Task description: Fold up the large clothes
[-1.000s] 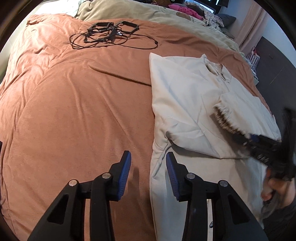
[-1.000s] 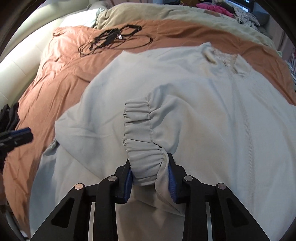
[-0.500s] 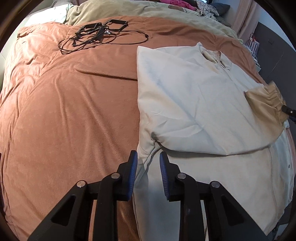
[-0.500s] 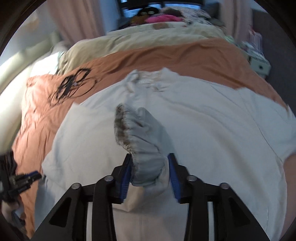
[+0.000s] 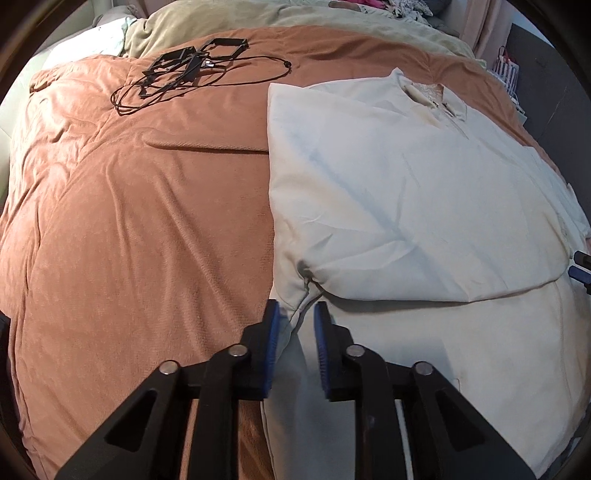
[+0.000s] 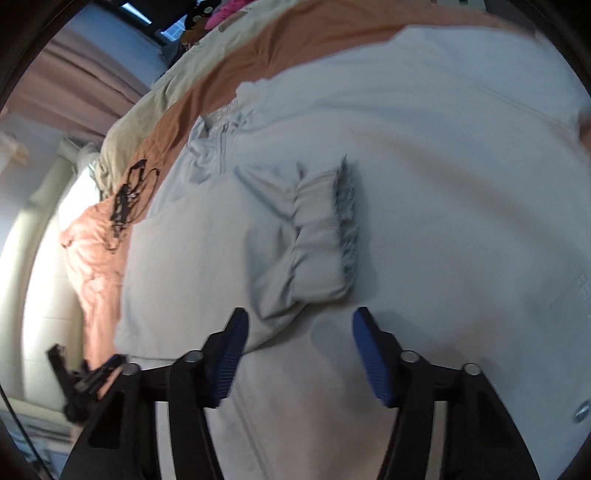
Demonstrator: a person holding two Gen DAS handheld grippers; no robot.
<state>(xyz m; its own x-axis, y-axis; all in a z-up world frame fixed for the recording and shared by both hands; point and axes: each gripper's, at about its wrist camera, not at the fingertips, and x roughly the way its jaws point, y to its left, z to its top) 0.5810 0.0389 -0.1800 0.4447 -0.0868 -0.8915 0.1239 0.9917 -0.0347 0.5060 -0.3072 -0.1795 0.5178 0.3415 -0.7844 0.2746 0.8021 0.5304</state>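
So one sleeve [image 6: 317, 236] lies folded across the jacket [image 5: 406, 192]; right gripper [image 6: 301, 354] opening, empty; left gripper [image 5: 295, 350] closing around its edge; more folds remain.

This is a bedroom in a home. A wide bed fills both views, covered with a rust-orange bedspread [image 5: 140, 229], with an olive-beige blanket [image 5: 295, 22] bunched along its far side and a white pillow [image 5: 92, 40] at the corner. A pale jacket [image 5: 406, 192] lies spread on the bedspread, and a tangle of black cables [image 5: 184, 74] sits near the blanket. Pinkish curtains [image 6: 74, 85] hang beside a window [image 6: 147, 14], more clothes [image 5: 388, 5] are heaped at the far edge, and a striped bag [image 5: 508, 68] stands by a dark wall
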